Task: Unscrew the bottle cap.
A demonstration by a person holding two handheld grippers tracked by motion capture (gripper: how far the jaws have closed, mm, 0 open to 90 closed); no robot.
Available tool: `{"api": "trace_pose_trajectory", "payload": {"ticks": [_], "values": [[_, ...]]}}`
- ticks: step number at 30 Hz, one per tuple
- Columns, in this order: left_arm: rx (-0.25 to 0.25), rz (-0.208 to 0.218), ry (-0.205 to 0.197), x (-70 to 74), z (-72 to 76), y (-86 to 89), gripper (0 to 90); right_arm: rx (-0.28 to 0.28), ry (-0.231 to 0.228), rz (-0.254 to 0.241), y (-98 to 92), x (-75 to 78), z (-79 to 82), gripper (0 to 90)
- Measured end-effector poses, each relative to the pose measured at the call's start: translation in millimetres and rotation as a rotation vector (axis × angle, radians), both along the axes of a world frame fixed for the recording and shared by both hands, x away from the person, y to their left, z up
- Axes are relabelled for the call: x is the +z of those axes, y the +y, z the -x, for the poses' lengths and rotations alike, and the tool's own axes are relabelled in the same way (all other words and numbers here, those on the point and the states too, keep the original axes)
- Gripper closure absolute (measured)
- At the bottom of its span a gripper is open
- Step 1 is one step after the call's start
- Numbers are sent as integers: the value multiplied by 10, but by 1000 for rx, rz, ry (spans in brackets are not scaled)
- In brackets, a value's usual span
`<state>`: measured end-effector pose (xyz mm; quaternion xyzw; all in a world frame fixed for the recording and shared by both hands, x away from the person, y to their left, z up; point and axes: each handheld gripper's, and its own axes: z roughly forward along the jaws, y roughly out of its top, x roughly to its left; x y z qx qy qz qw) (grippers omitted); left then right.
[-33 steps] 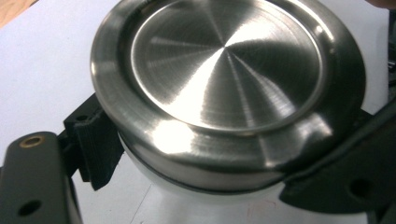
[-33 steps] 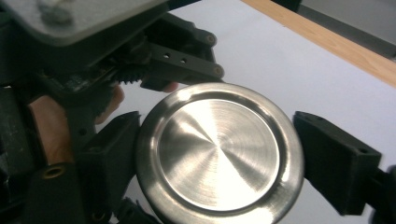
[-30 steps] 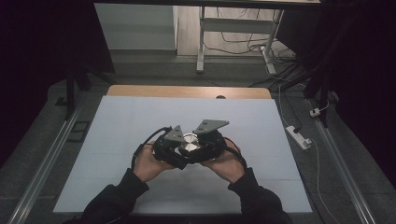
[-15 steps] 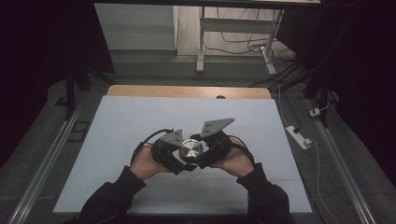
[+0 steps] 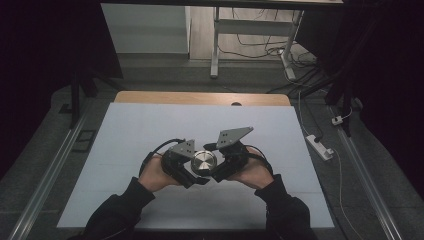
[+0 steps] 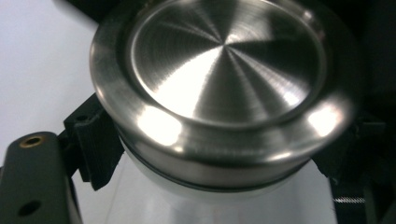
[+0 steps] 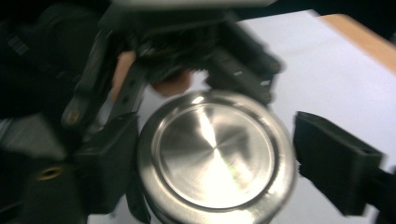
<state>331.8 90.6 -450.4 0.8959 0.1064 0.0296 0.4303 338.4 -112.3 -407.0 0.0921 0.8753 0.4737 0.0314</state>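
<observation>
Low in the middle of the high view, the two hands meet over a small jar with a brushed metal lid (image 5: 203, 162), held just above the pale worktop (image 5: 125, 130). The left gripper (image 5: 192, 172) is clamped narrow on the jar's body just under the lid rim; in the left gripper view the ribbed pads (image 6: 95, 144) press the jar (image 6: 219, 84) from both sides. The right gripper (image 5: 216, 169) sits around the lid, and its jaws have just been opening: in the right gripper view the lid (image 7: 215, 158) lies between them, the right-hand pad (image 7: 334, 161) clearly off the rim, the other close against it.

This looks like the unscrewing step, at a regrip between turns. The next move probably calls for closing squarely on the lid's rim and twisting while the left gripper holds the body steady.

Little else is near: a power strip (image 5: 320, 146) on the floor at the right, a desk frame (image 5: 216, 40) at the top. Nothing blocks the work; the smooth rounded lid could slip.
</observation>
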Motion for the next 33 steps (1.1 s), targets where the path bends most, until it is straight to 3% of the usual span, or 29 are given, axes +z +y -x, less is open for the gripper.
{"api": "trace_pose_trajectory", "payload": {"ticks": [2,3,4,6,7,9,11,16,20,21,22,24,25,26,27,28,29,30,31,33], "values": [[22,-3,1,-5,-6,1,153,-28,12,-18,-8,18,-7,98],[52,-5,3,-12,-14,0,153,-105,29,-40,-28,62,-12,73],[79,-1,8,-17,-17,-5,153,-132,33,-42,-27,72,-9,71],[119,-10,6,-15,-25,-12,153,-164,30,-35,-22,78,-2,71],[150,-11,3,-13,-22,-25,153,-236,1,-4,28,63,28,90],[190,-10,2,-9,-16,-41,153,-282,-21,19,76,40,49,113],[232,-27,-11,1,1,-68,153,-309,-31,22,120,10,57,130],[267,-33,-23,4,18,-94,153,-329,-31,32,166,-32,58,192],[244,-41,-20,3,18,-85,153,-307,-21,36,162,-36,52,198],[216,-42,-18,6,8,-77,153,-294,-17,39,156,-33,49,199],[183,-35,-10,6,9,-71,153,-235,-17,50,131,-21,39,200],[162,-29,-2,7,8,-68,153,-177,-13,51,95,-12,22,200],[129,-30,0,13,-1,-59,153,-177,-13,51,95,-12,22,200],[74,-12,6,17,6,-47,153,-98,7,36,41,-2,-9,200],[74,-12,6,17,6,-47,153,-65,9,29,23,-1,-17,200],[38,-9,8,20,8,-37,153,-65,9,29,23,-1,-17,200],[1,1,17,22,12,-34,153,25,30,14,-26,4,-38,200],[-21,2,19,24,15,-33,153,25,30,14,-26,4,-38,200],[-53,1,18,26,33,-44,153,84,27,8,-50,4,-40,200],[-53,-4,16,24,40,-56,153,101,29,9,-58,3,-38,199]]}}
